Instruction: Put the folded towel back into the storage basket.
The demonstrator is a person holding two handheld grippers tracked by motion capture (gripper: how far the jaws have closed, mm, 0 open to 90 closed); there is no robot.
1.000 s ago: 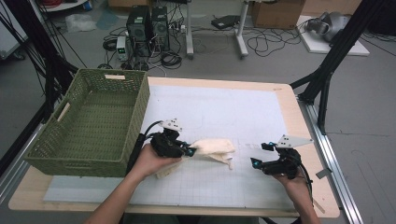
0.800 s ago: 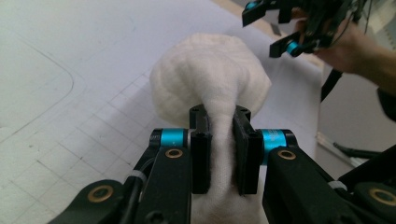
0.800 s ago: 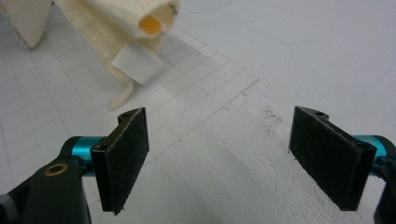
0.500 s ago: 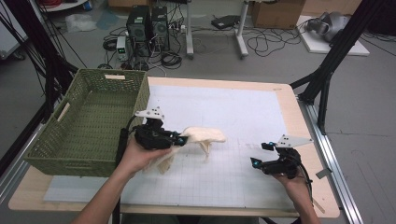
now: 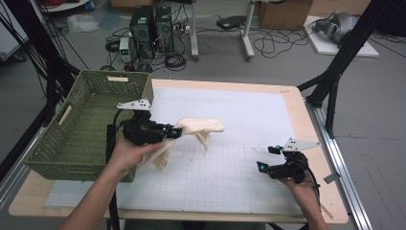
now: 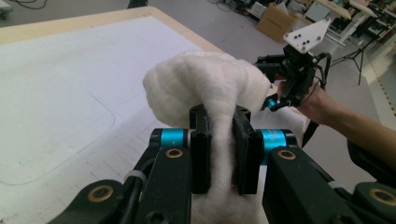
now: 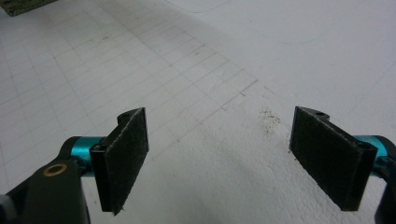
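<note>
A cream-white cloth (image 5: 198, 128), soft and bunched into thick folds, is hanging in the air above the desk (image 5: 292, 103), just to the right of the green woven basket (image 5: 88, 124). The left gripper (image 5: 173, 132) is pinching it, and the two fingers (image 6: 201, 149) are sitting nearly together with a narrow waist of fabric squeezed between them. In the high view, one part of the cloth is stretching out to the right of the fingers while a longer tail is drooping down past the person's left hand (image 5: 129, 151) toward the gridded white mat (image 5: 230, 177). The left gripper view is showing what the high view is not: the cloth's fuzzy, quilted-looking surface swelling into a rounded lump above the fingers, with the other gripper and its grey plate farther off behind it. The right gripper (image 5: 261, 167) is hovering low over the mat near the desk's right side, well apart from the cloth. Its own view is showing the fingers (image 7: 123, 156) standing wide apart with nothing between them, and a small dark smudge (image 7: 268, 119) on the mat beyond. The basket is resting at the desk's left edge, and nothing is visible lying inside it.
</note>
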